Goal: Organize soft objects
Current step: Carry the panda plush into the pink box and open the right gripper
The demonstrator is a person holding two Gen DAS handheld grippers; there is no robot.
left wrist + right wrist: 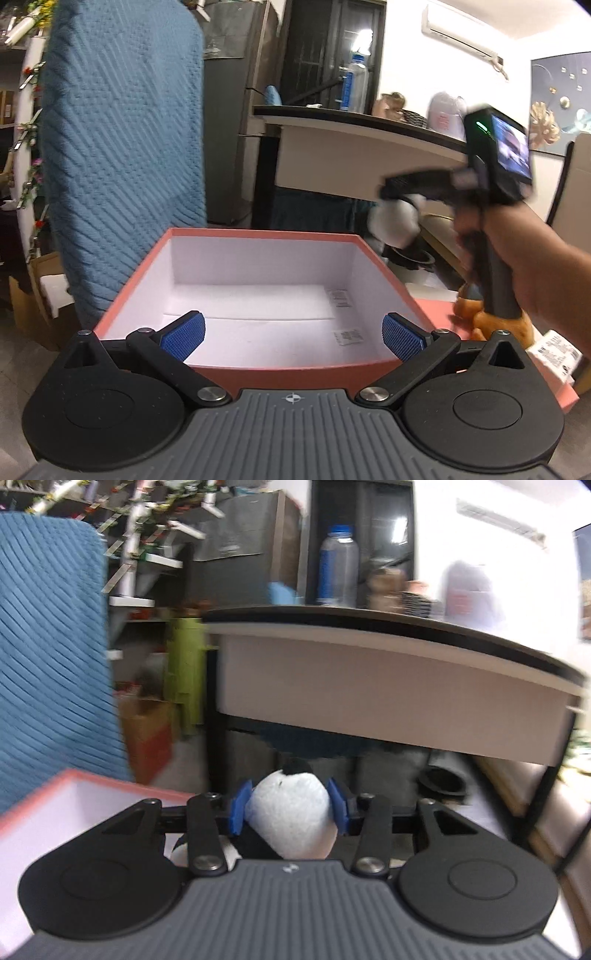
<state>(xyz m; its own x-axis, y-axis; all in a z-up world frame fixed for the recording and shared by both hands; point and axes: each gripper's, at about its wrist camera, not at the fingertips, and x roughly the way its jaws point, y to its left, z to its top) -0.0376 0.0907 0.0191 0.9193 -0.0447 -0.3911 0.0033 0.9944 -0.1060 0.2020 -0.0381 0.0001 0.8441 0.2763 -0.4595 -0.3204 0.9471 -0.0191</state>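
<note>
A pink box (236, 236) with a white inside stands open in front of my left gripper (293, 334), whose blue pads are spread wide over its near rim with nothing between them. In the left wrist view my right gripper (397, 212) hangs just right of the box's far corner, shut on a white and black plush toy (395, 221). The right wrist view shows that plush toy (291, 812) squeezed between the blue pads of my right gripper (290, 805), with the pink box (55, 790) at lower left. An orange plush (480, 321) lies right of the box.
The pink box lid (546, 380) lies under the orange plush at the right. A blue-covered chair back (122, 147) rises behind the box on the left. A desk (369, 147) with a water bottle (354, 83) stands beyond. A cardboard box (40, 299) sits on the floor at left.
</note>
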